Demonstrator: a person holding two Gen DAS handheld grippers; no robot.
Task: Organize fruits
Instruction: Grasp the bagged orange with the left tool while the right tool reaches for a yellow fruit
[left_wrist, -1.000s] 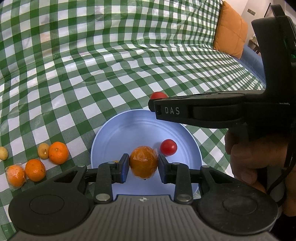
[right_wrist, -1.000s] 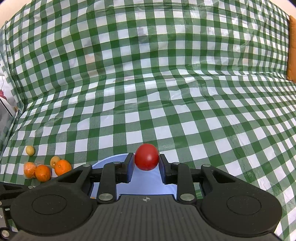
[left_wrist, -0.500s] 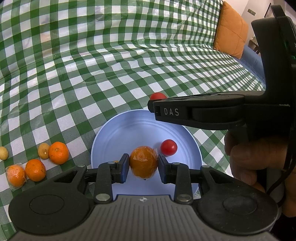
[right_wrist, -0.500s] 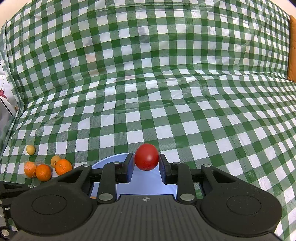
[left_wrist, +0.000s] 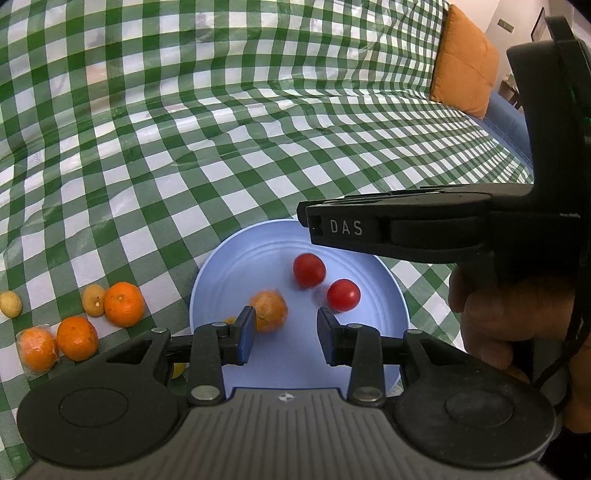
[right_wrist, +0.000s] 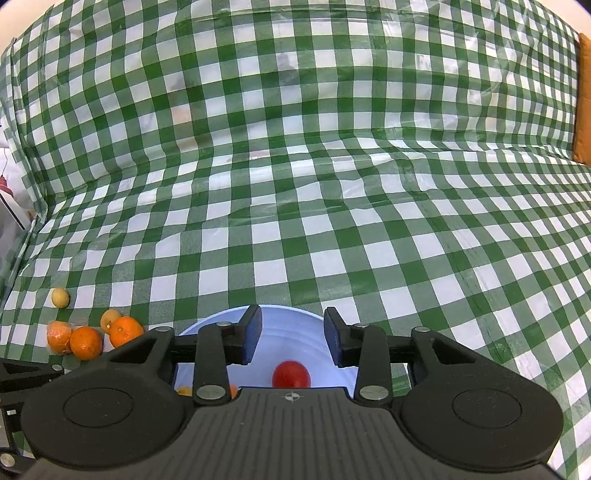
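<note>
I have both claws over the blue plate (left_wrist: 207, 280): left claw (left_wrist: 282, 338) opening, its orange (left_wrist: 269, 310) dropped onto the plate; right claw (right_wrist: 292, 334) opening, its tomato (right_wrist: 291, 374) released below.

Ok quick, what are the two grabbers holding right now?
Left gripper: opening, empty; the orange is on the blue plate.
Right gripper: opening, empty; tomato dropped.

The mandarin (left_wrist: 269, 311) on the blue plate (left_wrist: 236, 266) is motion-blurred. The left gripper's body hides the plate's near rim and most of a small yellow fruit (left_wrist: 178, 370).
</note>
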